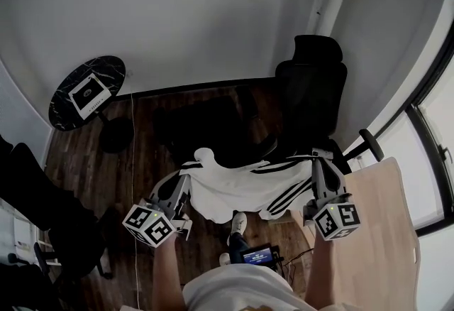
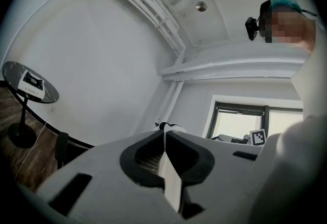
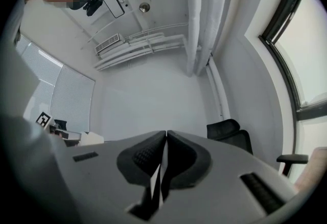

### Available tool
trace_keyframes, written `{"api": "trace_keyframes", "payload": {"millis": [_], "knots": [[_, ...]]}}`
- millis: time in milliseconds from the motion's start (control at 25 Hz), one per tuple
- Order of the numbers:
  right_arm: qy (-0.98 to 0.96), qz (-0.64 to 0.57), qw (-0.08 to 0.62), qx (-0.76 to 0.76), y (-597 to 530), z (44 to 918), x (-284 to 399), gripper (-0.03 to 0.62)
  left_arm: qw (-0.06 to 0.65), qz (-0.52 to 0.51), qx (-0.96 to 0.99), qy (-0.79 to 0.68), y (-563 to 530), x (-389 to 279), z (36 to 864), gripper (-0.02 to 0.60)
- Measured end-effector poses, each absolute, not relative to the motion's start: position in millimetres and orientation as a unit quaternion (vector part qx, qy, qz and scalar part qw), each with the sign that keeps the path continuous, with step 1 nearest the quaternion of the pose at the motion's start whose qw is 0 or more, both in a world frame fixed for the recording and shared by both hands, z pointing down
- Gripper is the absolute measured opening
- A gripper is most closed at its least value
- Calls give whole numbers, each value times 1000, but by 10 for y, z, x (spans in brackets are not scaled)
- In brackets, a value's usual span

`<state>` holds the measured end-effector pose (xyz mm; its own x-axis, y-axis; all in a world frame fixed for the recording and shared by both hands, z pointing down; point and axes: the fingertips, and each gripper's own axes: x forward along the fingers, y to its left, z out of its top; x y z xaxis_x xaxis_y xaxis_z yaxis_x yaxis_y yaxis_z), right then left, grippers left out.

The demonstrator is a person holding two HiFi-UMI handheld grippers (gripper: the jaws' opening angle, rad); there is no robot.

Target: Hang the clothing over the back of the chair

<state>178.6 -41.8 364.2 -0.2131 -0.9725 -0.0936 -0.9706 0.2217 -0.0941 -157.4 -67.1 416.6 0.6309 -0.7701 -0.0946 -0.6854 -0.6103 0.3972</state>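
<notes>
Head view steeply down, gripper views level, right shares chair (image 1: 312, 89)

A round black marble side table (image 1: 106, 72) bearing a white box (image 1: 90, 95) stands on the dark wooden floor (image 1: 149, 167) near the white wall (image 1: 177, 11), while a pale wooden tabletop (image 1: 379, 217) sits beside the window (image 1: 434, 153) at right.

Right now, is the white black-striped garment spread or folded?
Spread: the garment hangs stretched between left gripper and right gripper, both clamped on it.
</notes>
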Motion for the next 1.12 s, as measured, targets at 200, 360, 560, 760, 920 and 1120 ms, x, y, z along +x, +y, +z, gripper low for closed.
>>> {"api": "trace_keyframes", "payload": {"millis": [200, 360, 560, 760, 920, 1120], "knots": [[783, 13, 71, -618, -533, 3362, 1755, 20, 151, -132, 888, -415, -808, -1624, 3957, 26], [787, 37, 78, -610, -639, 3103, 1720, 20, 136, -149, 888, -413, -900, -1663, 3721, 26], [788, 64, 90, -606, -815, 2831, 1704, 20, 113, -150, 889, -417, -1058, -1714, 3500, 26], [792, 81, 91, -599, -1109, 2654, 1584, 20, 129, -159, 884, -421, -1351, -1809, 3435, 26], [794, 101, 76, -595, -1360, 2550, 1469, 20, 104, -113, 875, -459, -1644, -1865, 3513, 26], [783, 148, 2, -605, -1806, 2615, 1299, 20, 55, -16, 857, -512, -2025, -1806, 3685, 26]]}}
